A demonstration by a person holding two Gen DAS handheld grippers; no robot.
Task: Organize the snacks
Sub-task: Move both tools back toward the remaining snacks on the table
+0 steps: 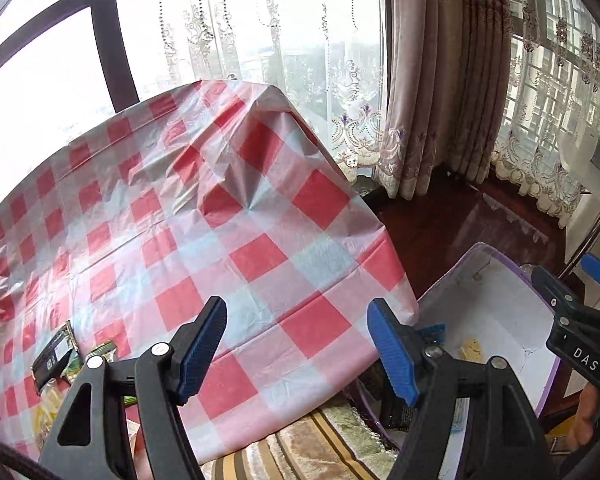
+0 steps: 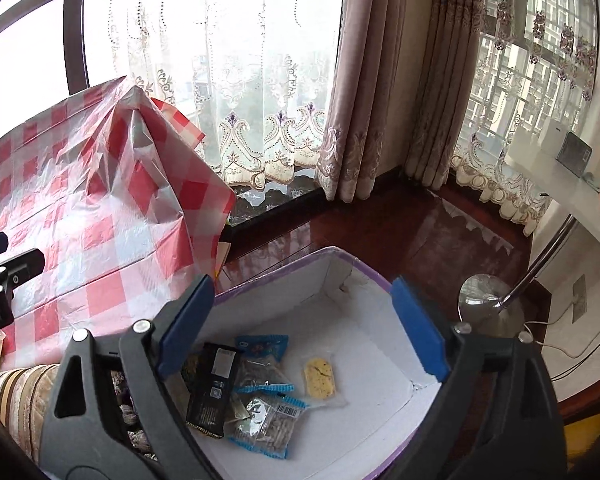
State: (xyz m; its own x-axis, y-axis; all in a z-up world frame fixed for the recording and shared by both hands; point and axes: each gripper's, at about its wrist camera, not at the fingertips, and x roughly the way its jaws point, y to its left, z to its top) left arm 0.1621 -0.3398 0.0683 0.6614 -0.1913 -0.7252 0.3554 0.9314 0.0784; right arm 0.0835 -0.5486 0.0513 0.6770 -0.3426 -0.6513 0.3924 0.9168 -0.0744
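Note:
My left gripper (image 1: 296,312) stands open over the red-and-white checked tablecloth (image 1: 188,216), nothing between its blue pads. Several snack packets (image 1: 56,360) lie on the cloth at the lower left, partly hidden behind its left finger. To the right, below the table edge, sits a white box with a purple rim (image 1: 500,304). My right gripper (image 2: 302,286) hangs open above that box (image 2: 364,344), holding nothing. In the box lie a black packet (image 2: 214,388), blue-edged clear packets (image 2: 268,420) and a yellow biscuit packet (image 2: 319,376). The right gripper (image 1: 568,276) also shows at the left wrist view's right edge.
A striped plush cushion (image 2: 16,392) lies beside the box under the table edge. Dark polished wooden floor (image 2: 400,232) runs to lace curtains (image 2: 260,120) and windows. A chrome lamp base (image 2: 484,296) and white desk (image 2: 560,184) stand at the right.

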